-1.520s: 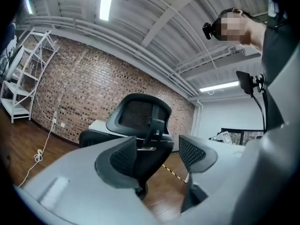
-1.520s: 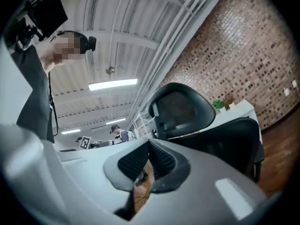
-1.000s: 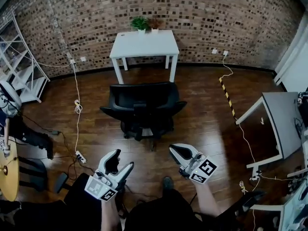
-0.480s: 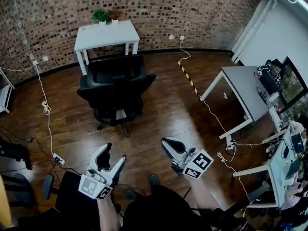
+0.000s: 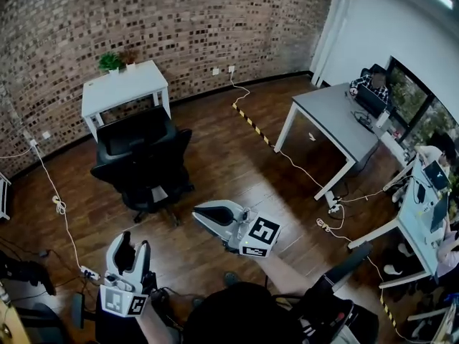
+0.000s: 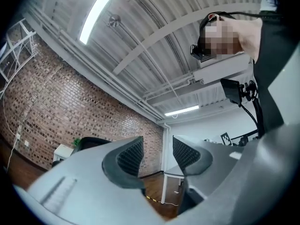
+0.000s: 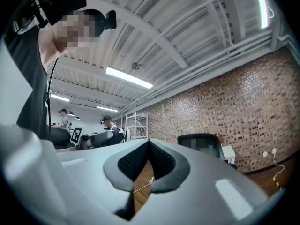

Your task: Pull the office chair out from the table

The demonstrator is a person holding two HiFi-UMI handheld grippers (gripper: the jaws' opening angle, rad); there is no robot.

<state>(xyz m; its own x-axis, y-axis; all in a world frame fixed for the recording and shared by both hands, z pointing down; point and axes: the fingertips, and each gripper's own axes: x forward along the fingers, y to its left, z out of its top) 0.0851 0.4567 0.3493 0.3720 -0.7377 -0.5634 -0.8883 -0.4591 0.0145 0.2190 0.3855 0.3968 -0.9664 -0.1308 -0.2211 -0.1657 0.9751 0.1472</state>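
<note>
The black office chair (image 5: 140,160) stands on the wooden floor just in front of the white table (image 5: 122,88), its back toward the table. Both grippers hang well short of it, touching nothing. My left gripper (image 5: 129,241) is at the lower left; its jaws are closing with a narrow gap and nothing between the pads (image 6: 131,156). My right gripper (image 5: 198,217) lies on its side at centre, shut and empty. The right gripper view (image 7: 149,146) shows the chair's back (image 7: 199,142) ahead to the right. The left gripper view (image 6: 158,153) points upward at the ceiling.
A potted plant (image 5: 109,61) sits on the white table. A grey desk (image 5: 337,120) with a seated person (image 5: 369,84) is at the right. Cables, a power strip (image 5: 90,272) and a yellow-black tape strip (image 5: 251,124) lie on the floor.
The head view has swung right, so the chair and table now sit at the upper left. Both grippers shifted left in view. The left jaws narrowed; the right gripper rolled onto its side.
</note>
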